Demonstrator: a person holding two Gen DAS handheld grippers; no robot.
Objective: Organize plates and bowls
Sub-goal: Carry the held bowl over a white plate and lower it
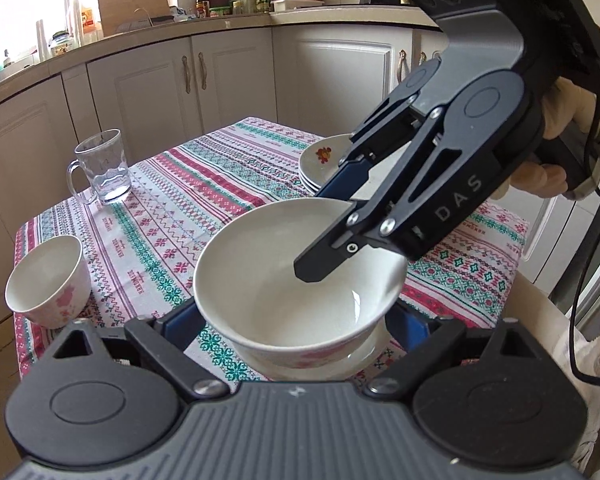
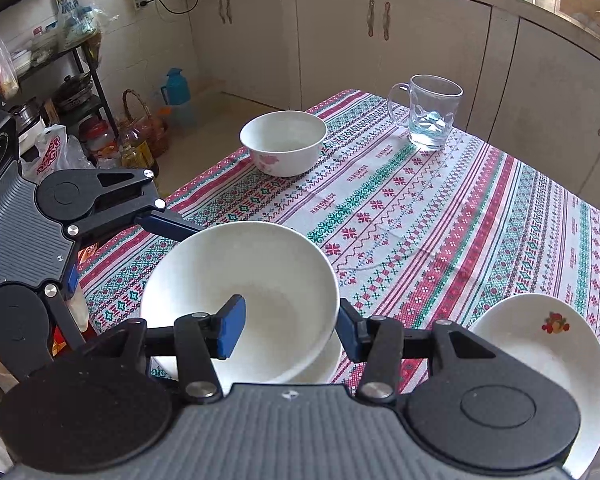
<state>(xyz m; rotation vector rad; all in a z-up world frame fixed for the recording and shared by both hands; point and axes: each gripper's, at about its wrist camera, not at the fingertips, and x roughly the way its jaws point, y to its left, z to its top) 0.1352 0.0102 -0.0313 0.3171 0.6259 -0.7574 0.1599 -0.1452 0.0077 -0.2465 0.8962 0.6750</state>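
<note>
A large white bowl (image 1: 296, 280) (image 2: 240, 292) with a pink flower print sits nested in another white bowl (image 2: 320, 364) at the table's near edge. My right gripper (image 2: 288, 328) (image 1: 332, 224) is open and straddles the bowl's rim, one blue pad inside and one outside, not pressing. My left gripper (image 1: 296, 320) is open, with its fingers (image 2: 168, 224) on either side of the bowl. A second flowered bowl (image 1: 48, 280) (image 2: 284, 142) stands apart at the table's edge. A stack of white plates (image 1: 324, 160) (image 2: 540, 352) with a fruit print lies beside the bowls.
A glass mug (image 1: 102, 172) (image 2: 430, 114) stands at the far side of the patterned tablecloth (image 1: 172, 216) (image 2: 440, 216). Cream kitchen cabinets (image 1: 228, 76) run behind the table. A rack with pots and bags (image 2: 60, 92) stands on the floor beside the table.
</note>
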